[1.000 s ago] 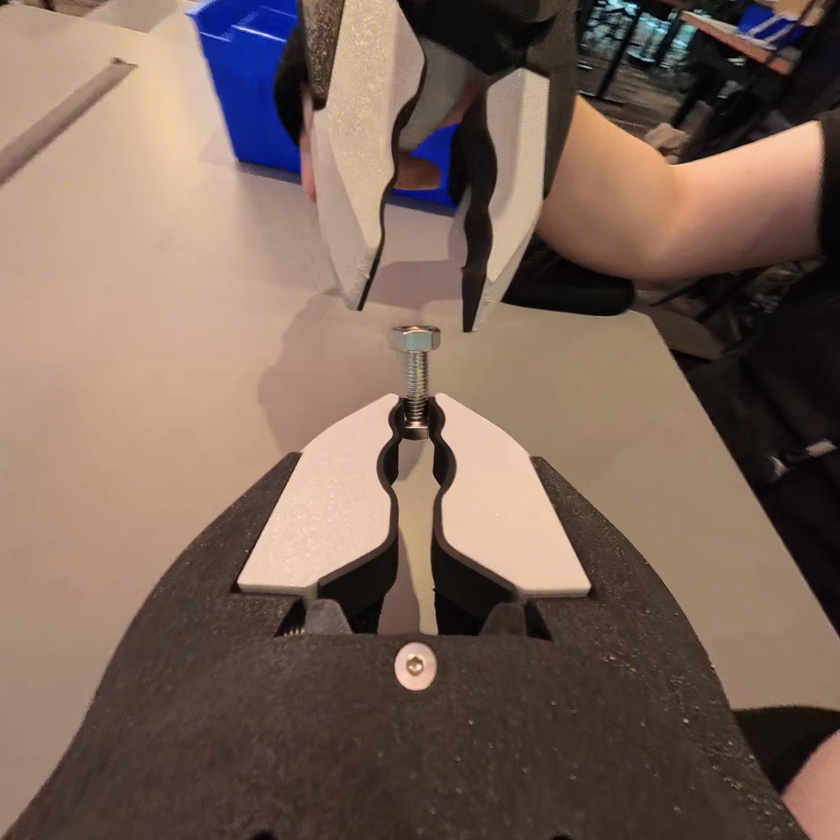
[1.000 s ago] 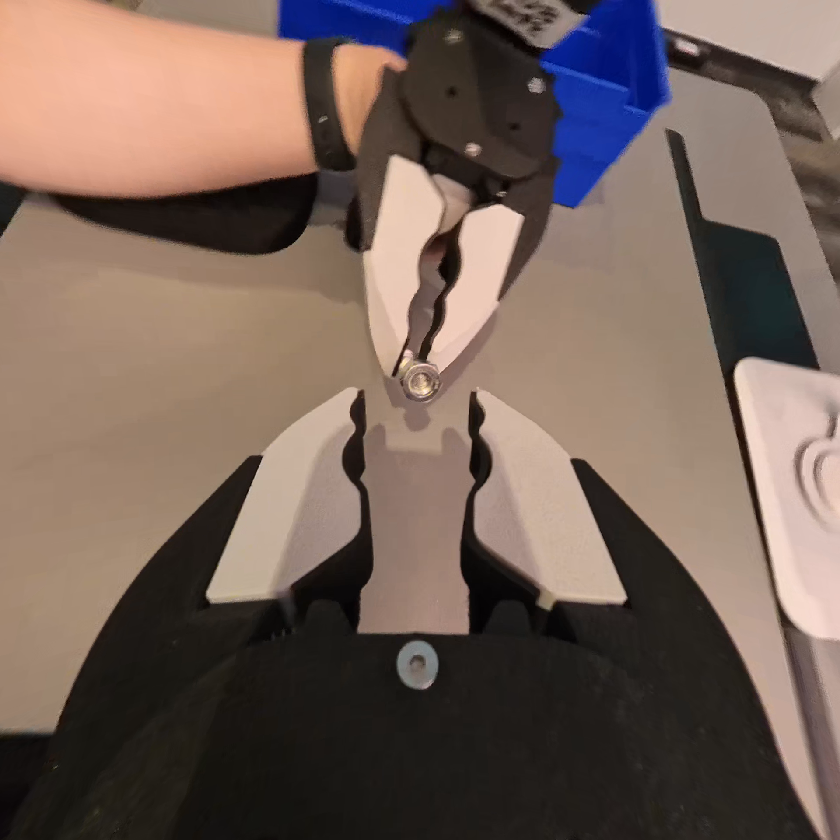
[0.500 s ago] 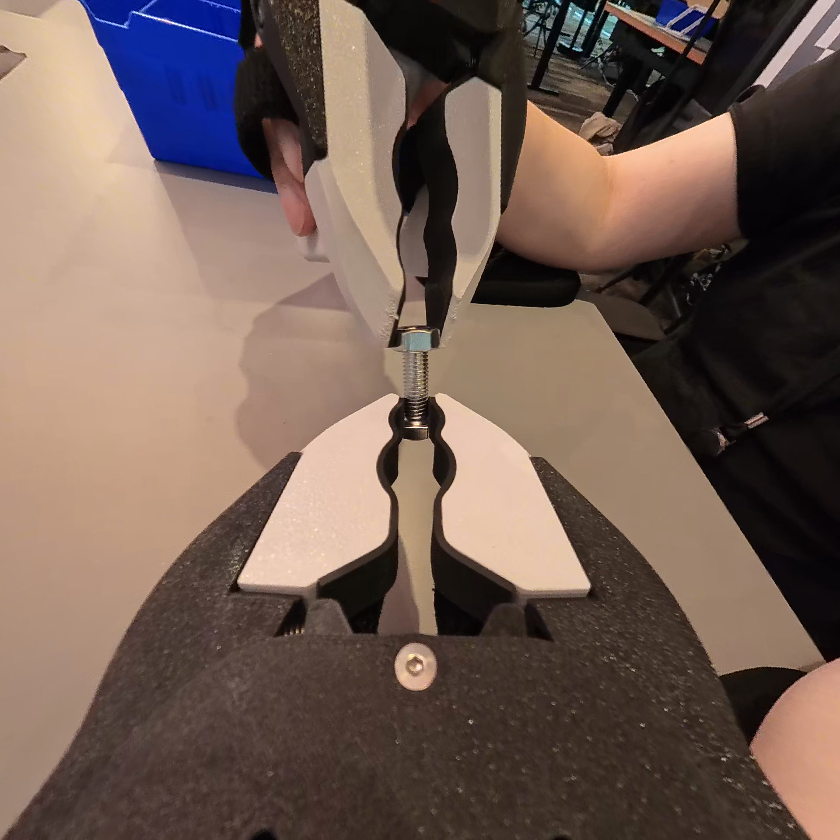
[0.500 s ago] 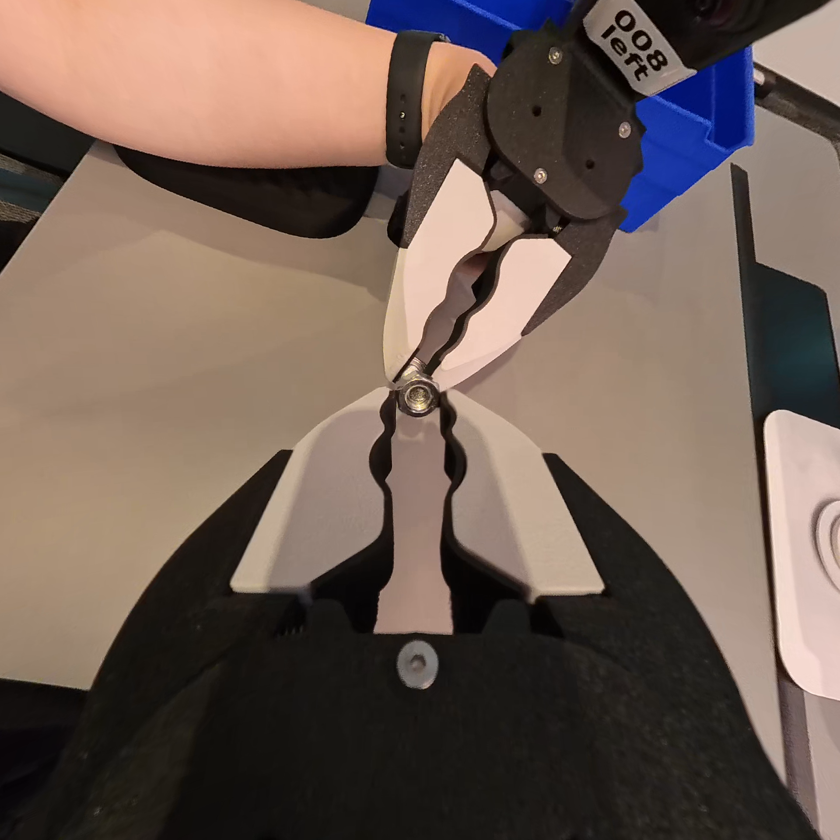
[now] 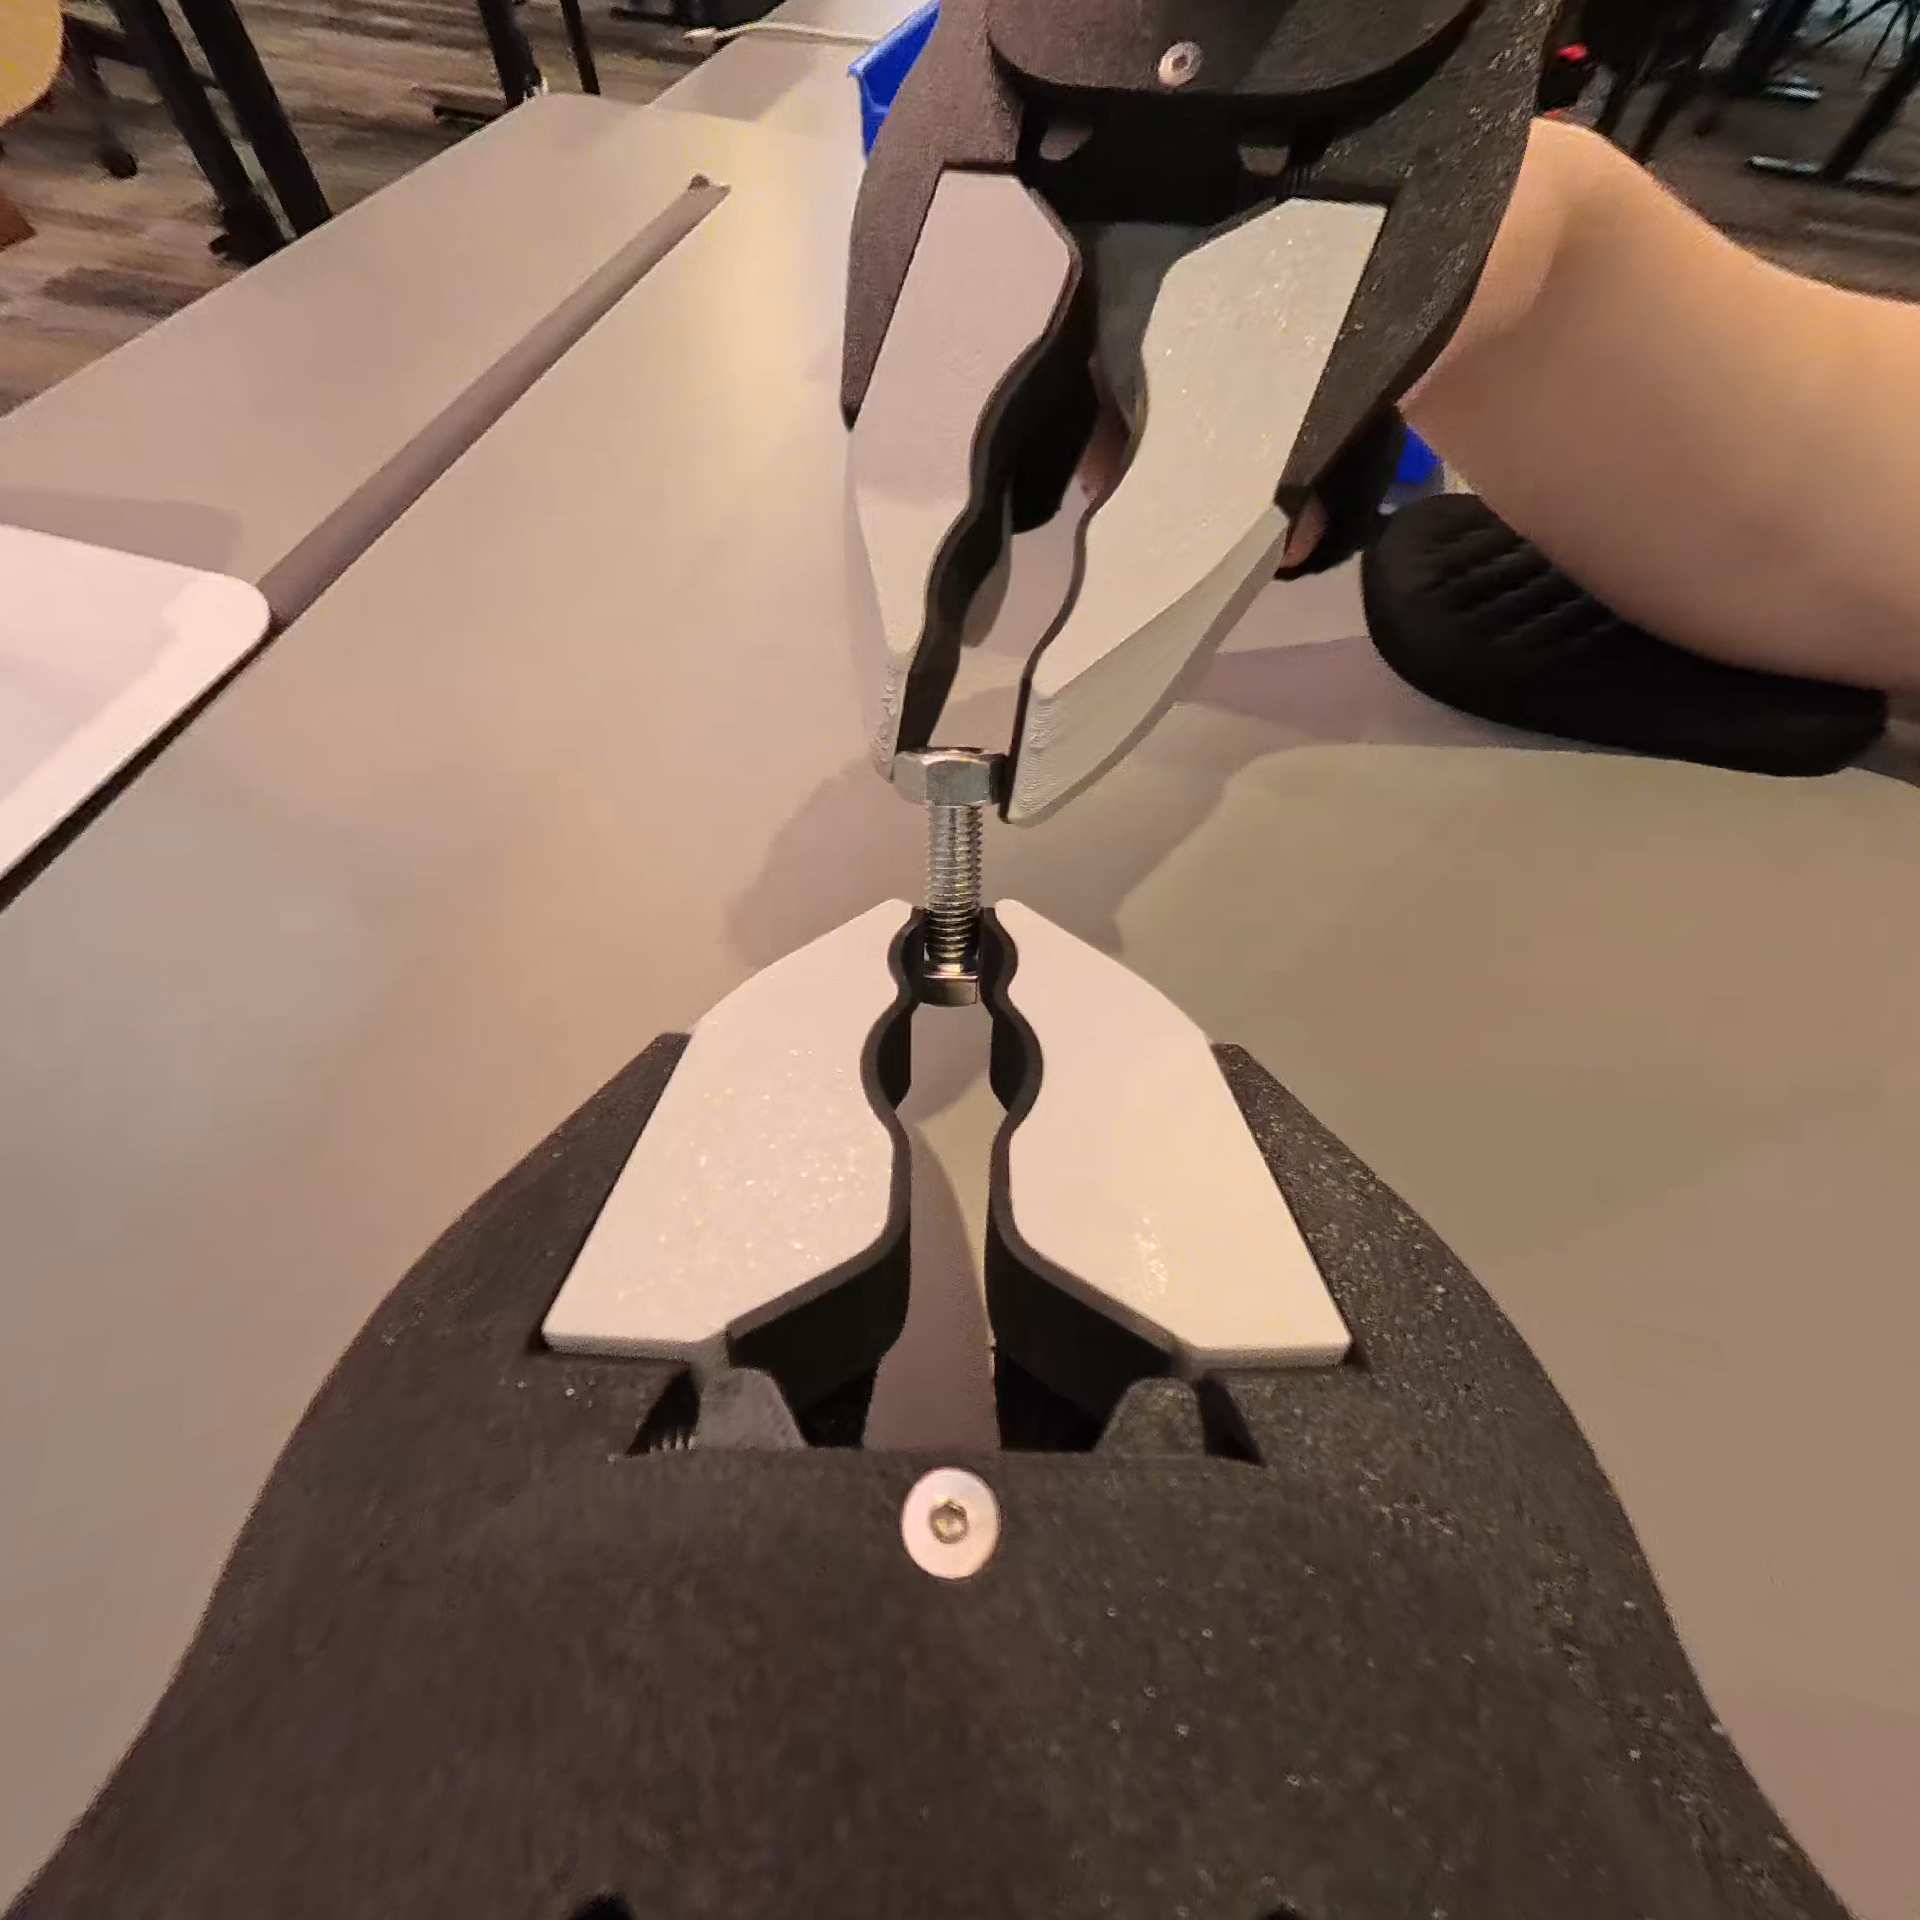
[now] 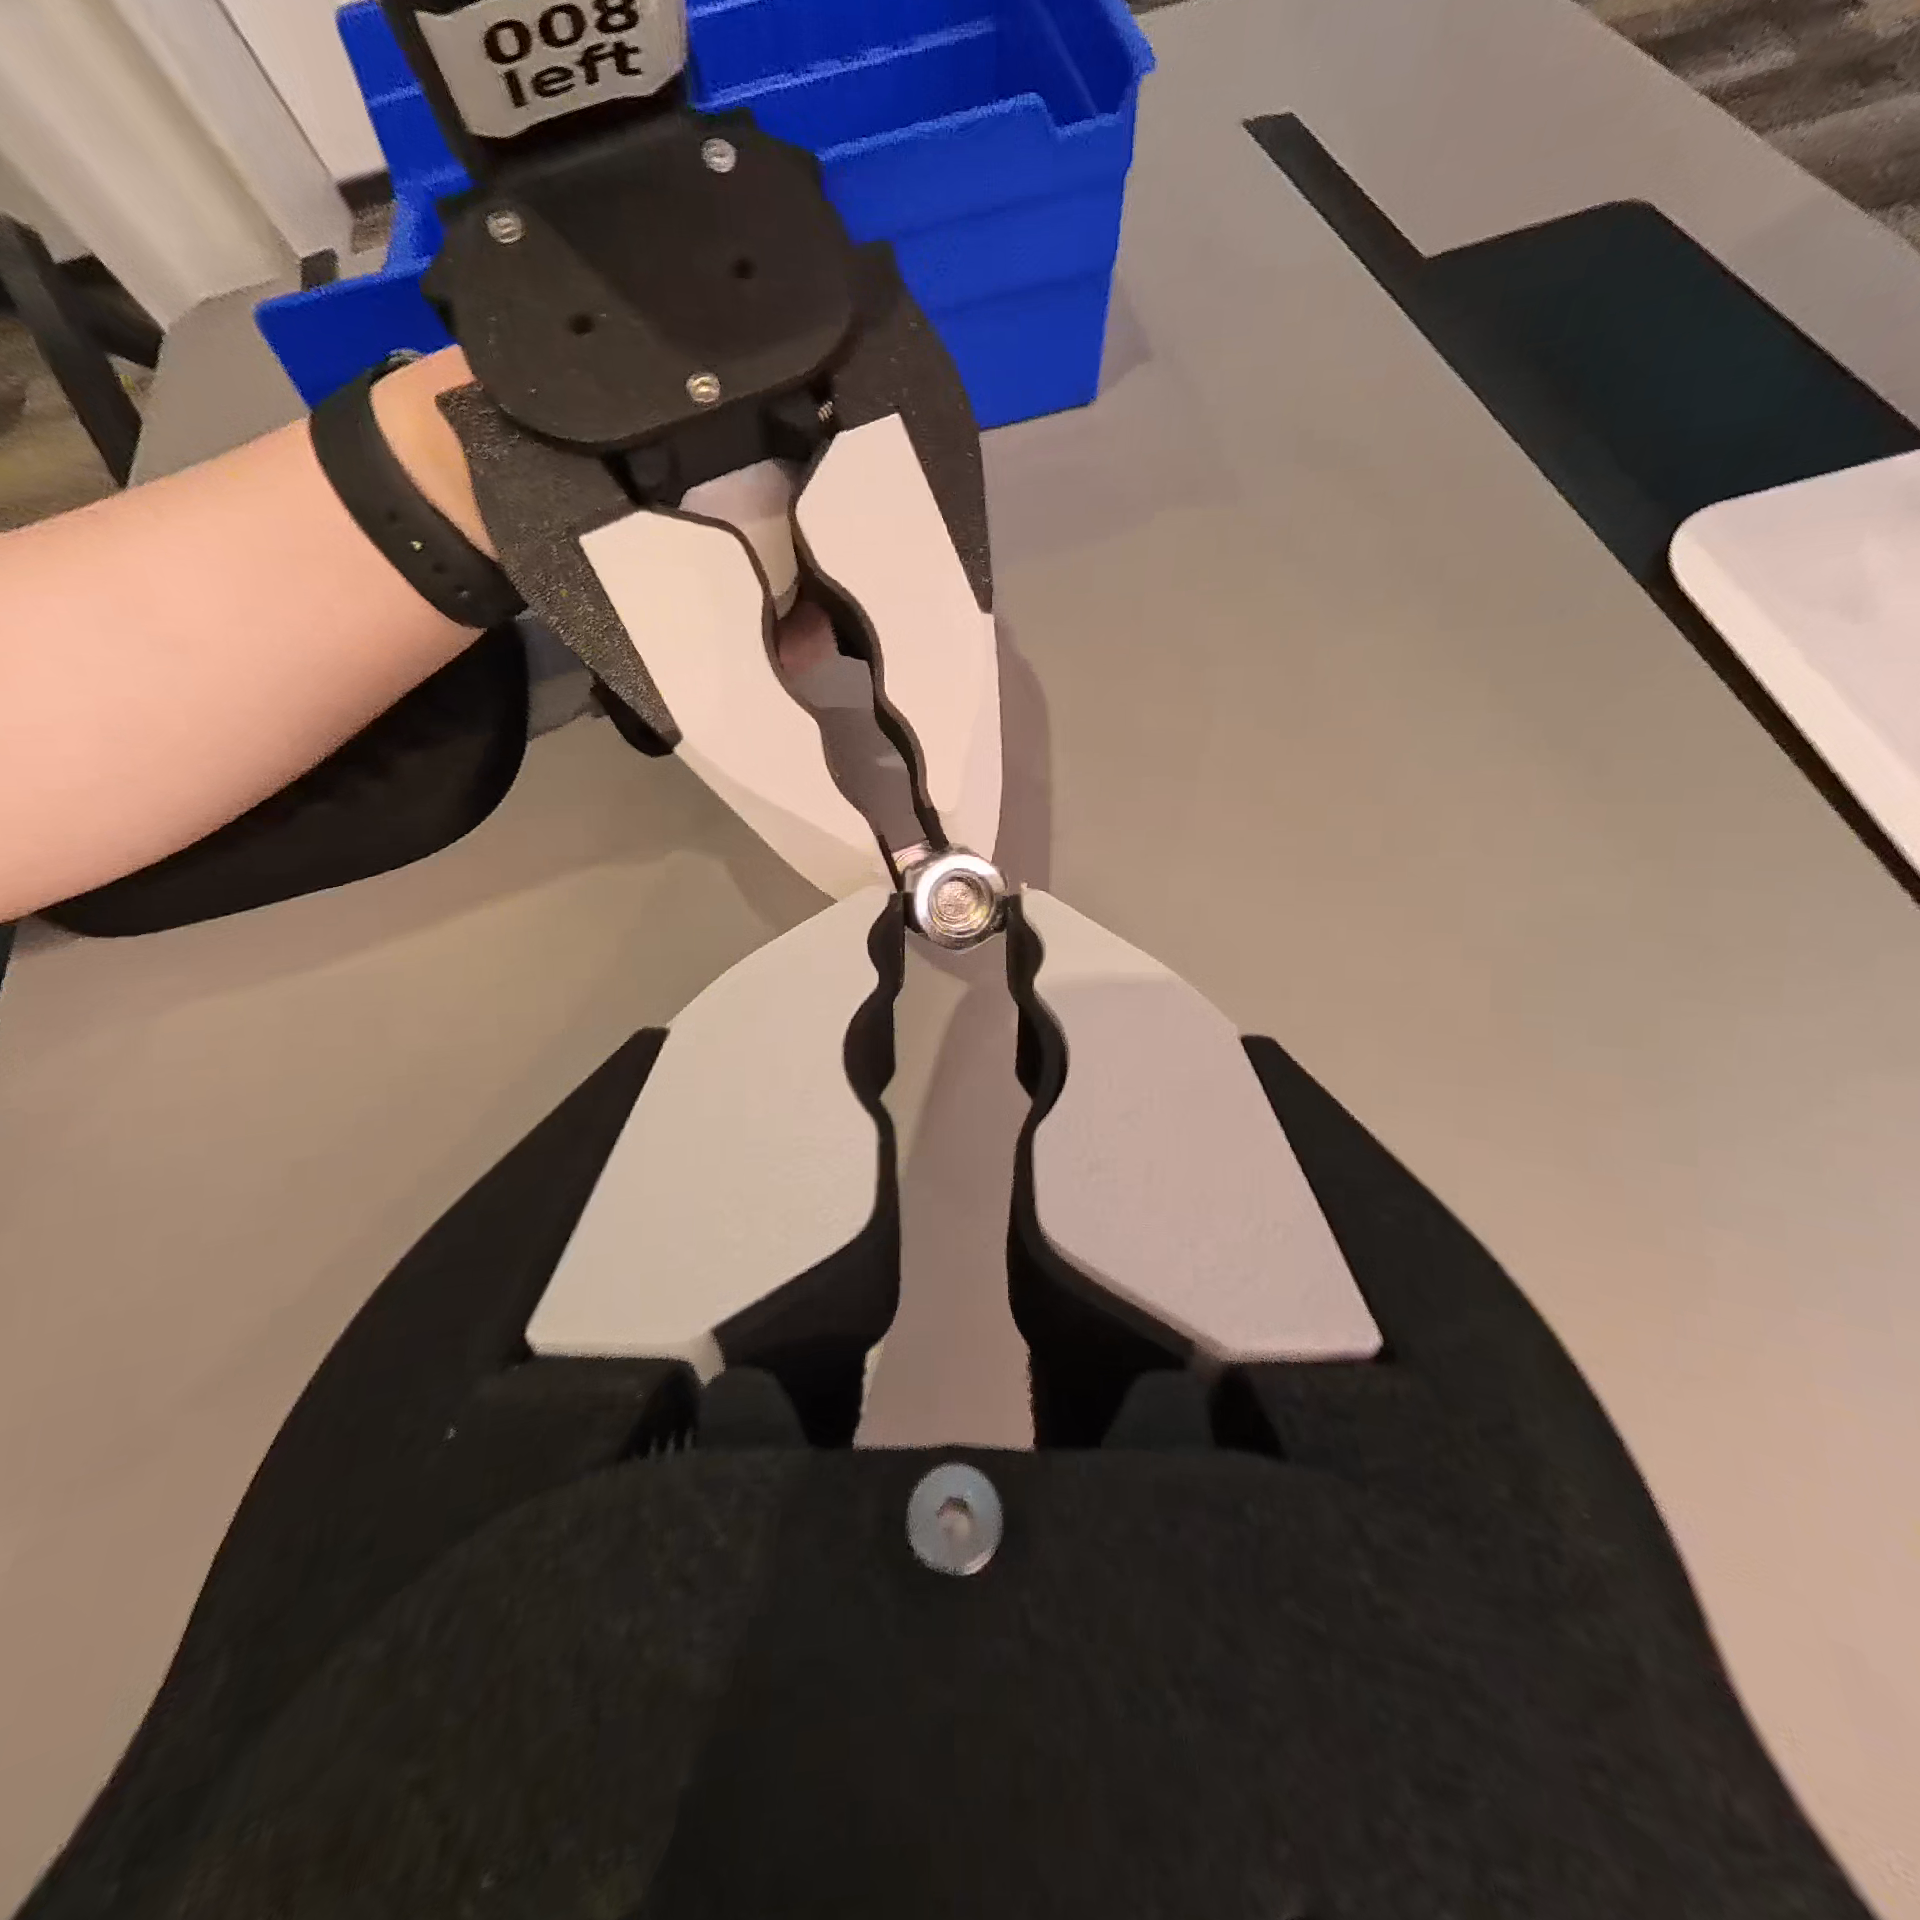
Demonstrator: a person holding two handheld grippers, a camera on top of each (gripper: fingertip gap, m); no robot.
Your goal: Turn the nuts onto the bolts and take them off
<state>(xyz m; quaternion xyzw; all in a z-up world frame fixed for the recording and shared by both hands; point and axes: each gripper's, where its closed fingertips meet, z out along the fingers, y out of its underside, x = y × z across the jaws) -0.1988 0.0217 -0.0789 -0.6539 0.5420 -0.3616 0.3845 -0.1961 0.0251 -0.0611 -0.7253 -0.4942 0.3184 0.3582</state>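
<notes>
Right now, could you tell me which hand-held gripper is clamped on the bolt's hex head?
The right hand-held gripper pinches the bolt by its hex head; the left hand-held gripper grips the nut on the threaded end instead.

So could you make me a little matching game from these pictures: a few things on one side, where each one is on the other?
Things:
1. nut
2. bolt head
3. blue bin
4. white tray

Places:
A. at the table's edge, beside the dark slot
B. between the left gripper's fingertips
C. behind the left gripper, on the table
D. between the right gripper's fingertips

Pairs: 1-B, 2-D, 3-C, 4-A
</notes>
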